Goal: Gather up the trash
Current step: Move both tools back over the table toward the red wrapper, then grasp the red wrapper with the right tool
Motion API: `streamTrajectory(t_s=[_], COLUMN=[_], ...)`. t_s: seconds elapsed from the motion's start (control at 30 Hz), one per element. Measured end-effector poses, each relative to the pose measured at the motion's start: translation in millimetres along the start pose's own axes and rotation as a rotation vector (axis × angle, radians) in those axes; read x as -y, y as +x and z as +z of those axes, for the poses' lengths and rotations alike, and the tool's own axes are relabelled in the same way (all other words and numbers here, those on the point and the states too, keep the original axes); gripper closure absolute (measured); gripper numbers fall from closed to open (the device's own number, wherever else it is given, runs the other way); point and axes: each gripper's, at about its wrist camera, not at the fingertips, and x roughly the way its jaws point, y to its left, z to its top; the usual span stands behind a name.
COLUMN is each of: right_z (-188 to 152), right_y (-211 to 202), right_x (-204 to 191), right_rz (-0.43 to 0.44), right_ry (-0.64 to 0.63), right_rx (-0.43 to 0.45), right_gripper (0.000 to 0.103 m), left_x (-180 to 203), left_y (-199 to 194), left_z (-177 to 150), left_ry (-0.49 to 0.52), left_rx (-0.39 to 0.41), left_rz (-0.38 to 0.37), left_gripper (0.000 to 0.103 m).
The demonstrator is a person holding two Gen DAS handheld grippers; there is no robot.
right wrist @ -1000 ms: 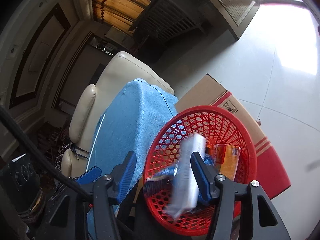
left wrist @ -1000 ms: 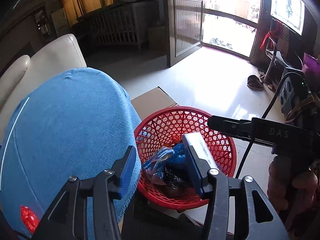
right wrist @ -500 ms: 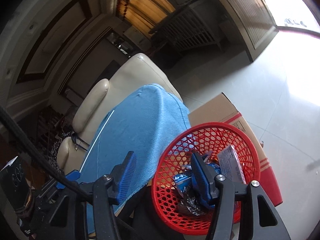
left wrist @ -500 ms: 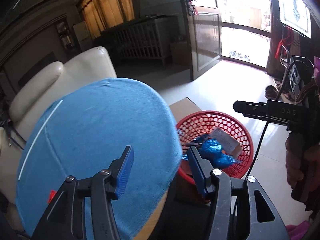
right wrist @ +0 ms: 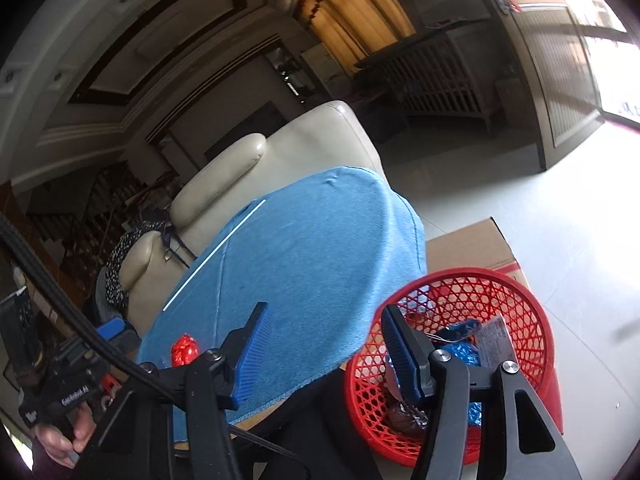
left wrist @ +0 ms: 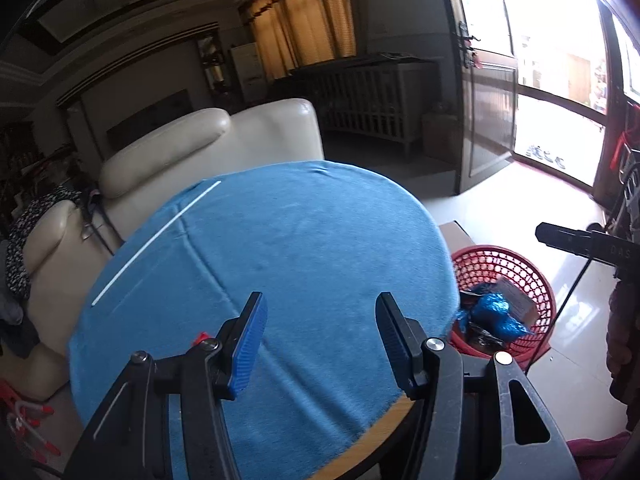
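Both grippers, left gripper [left wrist: 318,336] and right gripper [right wrist: 324,344], stand open and empty above the blue-clothed table [left wrist: 288,264]; red wrapper [right wrist: 185,353] lies on it, red basket [right wrist: 516,292] of trash beside, sofa [left wrist: 208,144] behind

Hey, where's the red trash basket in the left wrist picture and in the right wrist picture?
Left wrist view: the red basket sits at mid right, on the floor just past the edge of the blue cloth.
Right wrist view: the red basket fills the lower right, behind the right finger.
Shared landmark: the cream sofa behind the blue-covered table, in both views.
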Motion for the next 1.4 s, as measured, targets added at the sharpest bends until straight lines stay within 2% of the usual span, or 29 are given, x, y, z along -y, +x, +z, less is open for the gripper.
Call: streamTrajectory(t_s=[0.13,0.23,0.4,0.63,0.93,1.33,1.4], right_z=[0.7,2.0,3.6,-0.5,-10.9,-57.3,-64.8], right_y=[1.8,4.3,13.5,32.8,78.7,203.8,222.2], right_x=[-12.9,-22.2,-46.5,-104.3,-178.6,-246.1,-252.0], right_rz=[0.021,0.030,0.065,0.146,0.276,0.301,0.304], right_ry=[-0.024,-0.049,-0.101,-0.214,-0.317,-0.428,-0.429], right_rx=[-0.006,-0.013,-0.035,-0.078,-0.203,-0.452,-0.480], right_gripper=[0.043,0.043,0.043,0.043,0.043,0.044,0.048], left_x=[-25.7,-52.6,-111.5,-170.7,-193.5,-223.3,-228.6], left_y=[-9.7,-16.6,-25.6,-32.3,-23.5,13.5,17.8], left_z=[-7.9,-16.5,-38.9,-63.0,-86.8,-130.0,-135.2], left_ry=[-0.035,-0.078,-0.207,-0.368,-0.427,-0.522,-0.532], left_rx=[0.003,0.000,-0.033,-0.069,-0.110,-0.225,-0.239], left_rz=[0.064,0.126,0.239,0.321,0.306,0.240,0.235], left_gripper=[0.045,0.041,0.039,0.039,0.039,0.039,0.039])
